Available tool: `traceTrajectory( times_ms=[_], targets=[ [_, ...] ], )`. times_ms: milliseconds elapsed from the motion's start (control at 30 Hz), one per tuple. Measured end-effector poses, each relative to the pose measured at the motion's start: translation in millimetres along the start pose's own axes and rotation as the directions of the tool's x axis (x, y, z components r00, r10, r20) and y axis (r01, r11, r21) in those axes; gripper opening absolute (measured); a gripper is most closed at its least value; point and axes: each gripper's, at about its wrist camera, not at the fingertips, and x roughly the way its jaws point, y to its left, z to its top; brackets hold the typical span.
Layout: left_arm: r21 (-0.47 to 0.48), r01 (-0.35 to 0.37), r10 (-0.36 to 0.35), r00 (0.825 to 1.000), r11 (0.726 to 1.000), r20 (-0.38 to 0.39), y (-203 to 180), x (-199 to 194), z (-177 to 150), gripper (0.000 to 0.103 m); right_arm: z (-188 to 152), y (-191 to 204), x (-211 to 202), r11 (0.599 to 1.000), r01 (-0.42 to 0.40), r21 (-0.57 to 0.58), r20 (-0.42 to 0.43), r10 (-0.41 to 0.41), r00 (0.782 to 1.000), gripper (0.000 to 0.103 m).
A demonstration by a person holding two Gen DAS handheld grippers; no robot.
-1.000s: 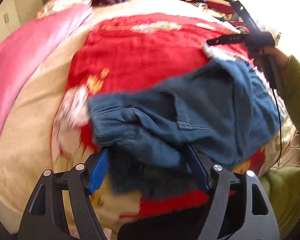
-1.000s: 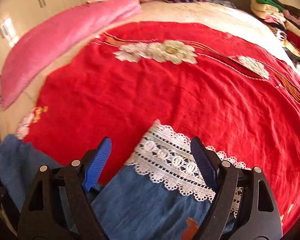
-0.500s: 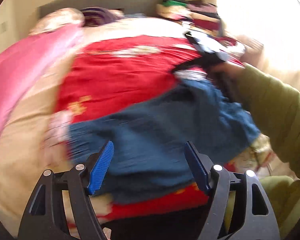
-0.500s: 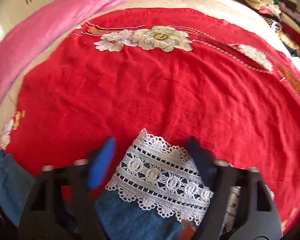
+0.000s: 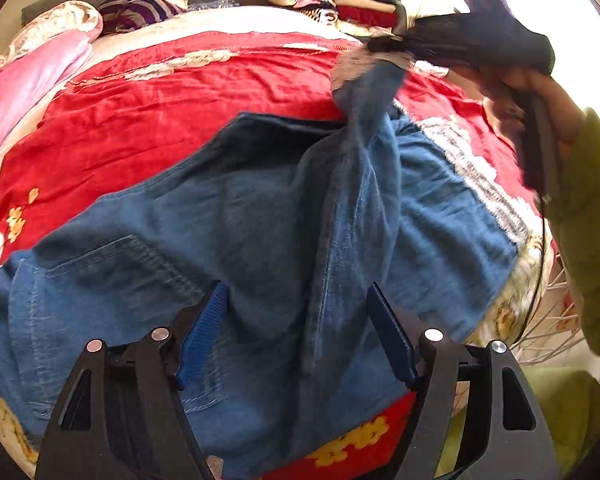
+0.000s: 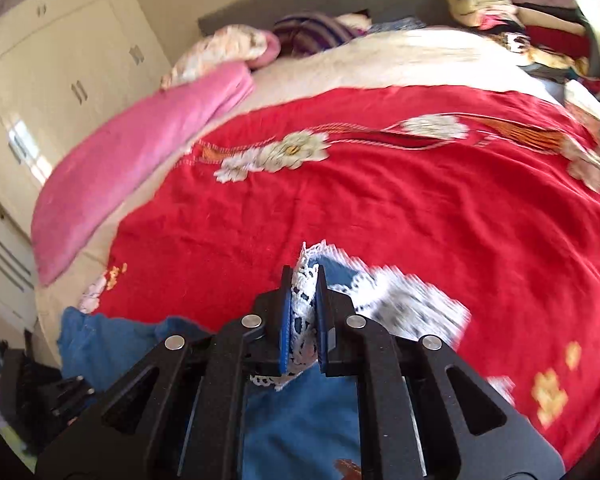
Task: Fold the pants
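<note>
Lying lengthwise on red bedspread point(image 5: 148, 120): denim pants point(image 5: 228, 232), lace hem point(image 6: 304, 292) clamped in right hand-held gripper point(image 6: 303, 280); left hand-held gripper point(image 5: 296, 300) wide, gripping nothing.

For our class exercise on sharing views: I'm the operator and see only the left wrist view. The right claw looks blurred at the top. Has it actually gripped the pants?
Observer: Yes. In the right wrist view the right claw is shut on the white lace hem of the blue pants.
Operator: Is my left claw in that view?
Observer: No, only the pants' far end hanging off the bed edge.
Operator: Anything beyond the bed's left side?
Observer: A cream wardrobe stands past the pink blanket.
</note>
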Motion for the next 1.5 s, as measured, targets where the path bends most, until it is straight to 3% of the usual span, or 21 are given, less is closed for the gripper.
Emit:
traceTrajectory(
  times_ms=[67, 133, 200, 233, 433, 700, 900, 1067, 1167, 1300, 1367, 1433, 1500],
  targets=[
    [0.013, -0.001, 0.001, 1.0, 1.0, 0.019, -6, 2, 0, 0.069, -9, -9, -21, 1.0, 0.011, 0.027, 0.022, -0.011, 1.0, 0.005],
    [0.038, 0.001, -0.002, 1.0, 0.999, 0.03, -12, 4, -1, 0.045, -19, -19, -41, 0.999, 0.03, 0.044, 0.036, -0.031, 0.999, 0.005],
    [0.049, 0.003, -0.004, 1.0, 0.999, 0.028, -16, 7, -1, 0.011, -28, -29, -55, 0.997, 0.033, 0.069, 0.039, -0.036, 0.999, 0.005],
    [0.053, 0.008, -0.01, 1.0, 0.999, 0.027, -18, 6, -2, 0.003, -35, -33, -65, 0.996, 0.037, 0.08, 0.035, -0.04, 0.999, 0.005],
    [0.096, 0.024, -0.03, 0.997, 0.995, 0.064, -28, -13, -9, 0.003, -79, -48, -97, 0.99, 0.067, 0.124, 0.011, -0.069, 0.998, 0.005],
    [0.126, -0.016, 0.016, 1.0, 0.992, 0.005, -35, -6, -24, 0.003, -147, -71, -97, 0.975, 0.097, 0.201, -0.102, -0.077, 0.992, 0.005],
    [0.129, -0.035, 0.035, 0.999, 0.991, -0.001, -36, -16, -34, 0.003, -158, -65, -114, 0.982, 0.086, 0.17, -0.087, -0.072, 0.994, 0.005],
    [0.144, -0.034, 0.04, 0.998, 0.989, -0.04, -38, -7, -43, 0.003, -181, -69, -109, 0.985, 0.114, 0.131, -0.157, -0.093, 0.983, 0.011],
    [0.145, -0.034, 0.04, 0.999, 0.989, -0.035, -38, -10, -43, 0.003, -179, -68, -127, 0.987, 0.102, 0.125, -0.116, -0.087, 0.989, 0.018],
    [0.148, -0.042, 0.048, 0.998, 0.988, -0.042, -40, -10, -44, 0.003, -171, -58, -139, 0.992, 0.097, 0.08, -0.075, -0.091, 0.993, 0.019],
    [0.155, -0.044, 0.052, 0.997, 0.987, -0.049, -41, -11, -45, 0.003, -175, -48, -127, 0.997, 0.071, 0.039, -0.121, -0.066, 0.991, 0.018],
    [0.159, -0.035, 0.044, 0.997, 0.987, -0.057, -41, -12, -47, 0.004, -187, -46, -103, 0.994, 0.109, 0.007, -0.227, -0.105, 0.968, 0.013],
    [0.141, -0.018, 0.026, 0.998, 0.99, -0.055, -37, -15, -49, 0.009, -190, -52, -95, 0.994, 0.1, 0.051, -0.249, -0.084, 0.965, 0.012]
  ],
)
